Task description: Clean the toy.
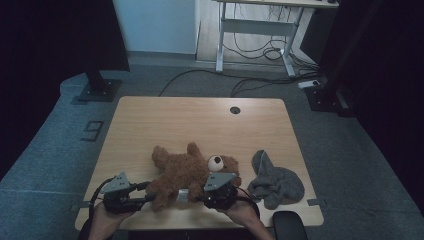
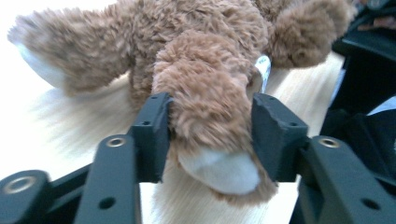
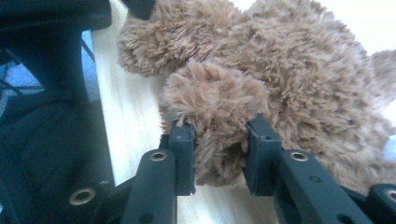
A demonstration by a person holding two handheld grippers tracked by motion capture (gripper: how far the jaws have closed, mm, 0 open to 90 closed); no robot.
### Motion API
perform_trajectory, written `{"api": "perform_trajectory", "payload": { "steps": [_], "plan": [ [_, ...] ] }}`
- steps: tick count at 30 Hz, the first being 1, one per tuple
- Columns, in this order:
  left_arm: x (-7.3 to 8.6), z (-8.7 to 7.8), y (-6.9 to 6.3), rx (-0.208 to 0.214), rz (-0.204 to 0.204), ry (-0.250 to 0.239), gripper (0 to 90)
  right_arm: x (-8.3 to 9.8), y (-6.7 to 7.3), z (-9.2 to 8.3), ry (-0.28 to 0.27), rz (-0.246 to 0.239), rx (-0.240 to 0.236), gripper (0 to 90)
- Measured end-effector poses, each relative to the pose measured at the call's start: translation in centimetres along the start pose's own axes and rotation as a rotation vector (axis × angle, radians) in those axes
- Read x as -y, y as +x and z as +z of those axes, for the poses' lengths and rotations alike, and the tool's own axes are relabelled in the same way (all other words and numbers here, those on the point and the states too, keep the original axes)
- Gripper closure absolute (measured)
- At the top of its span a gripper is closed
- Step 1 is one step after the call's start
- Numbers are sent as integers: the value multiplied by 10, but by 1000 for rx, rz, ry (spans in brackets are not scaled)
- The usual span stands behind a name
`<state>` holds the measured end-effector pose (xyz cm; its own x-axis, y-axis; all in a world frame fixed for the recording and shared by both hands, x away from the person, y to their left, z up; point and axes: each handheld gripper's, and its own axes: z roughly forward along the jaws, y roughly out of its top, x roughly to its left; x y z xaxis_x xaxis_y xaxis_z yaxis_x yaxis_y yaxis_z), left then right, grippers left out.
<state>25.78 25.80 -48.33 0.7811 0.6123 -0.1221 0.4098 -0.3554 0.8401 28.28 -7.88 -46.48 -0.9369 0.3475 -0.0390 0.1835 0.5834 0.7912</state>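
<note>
Plush bear, two-handed grasp. We see a brown teddy bear (image 1: 187, 172) lying on the wooden worktop (image 1: 165, 120), close to its near edge and about midway between the near corners. A grey knitted garment (image 1: 275, 182) lies just beside it, toward the near right corner, untouched. The left gripper (image 1: 142, 191) has a white-soled foot (image 2: 219, 170) between its two jaws; in the left gripper view the pads sit against the fur on both sides, so we read it as pinching that leg, though lightly. The right gripper (image 1: 192, 195) pinches another furry limb (image 3: 217, 121), the fur bulging above its jaws. We judge that both grasps are made while the bear rests on the wood; lifting, and any dressing with the garment, remain to be done.
</note>
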Motion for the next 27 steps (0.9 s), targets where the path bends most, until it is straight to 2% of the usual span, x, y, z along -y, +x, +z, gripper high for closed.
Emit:
{"api": "perform_trajectory", "payload": {
  "steps": [4,7,10,15,22,27],
  "plan": [
    [-5,-11,-9,-55,90,3,362,-8,-7,-3,-18,23,10,698],
    [-9,-14,-14,-75,138,4,322,-14,-13,-5,-29,39,17,699],
    [-13,-11,-15,-85,151,8,300,-21,-20,-7,-41,58,12,702],
    [-17,1,-12,-139,168,30,262,-29,-27,-8,-41,70,7,703],
    [-22,15,-14,-254,221,73,243,-33,-34,-10,-62,91,2,711],
    [-24,25,-9,-335,256,119,286,-35,-38,-12,-73,103,-8,717]
  ]
}}
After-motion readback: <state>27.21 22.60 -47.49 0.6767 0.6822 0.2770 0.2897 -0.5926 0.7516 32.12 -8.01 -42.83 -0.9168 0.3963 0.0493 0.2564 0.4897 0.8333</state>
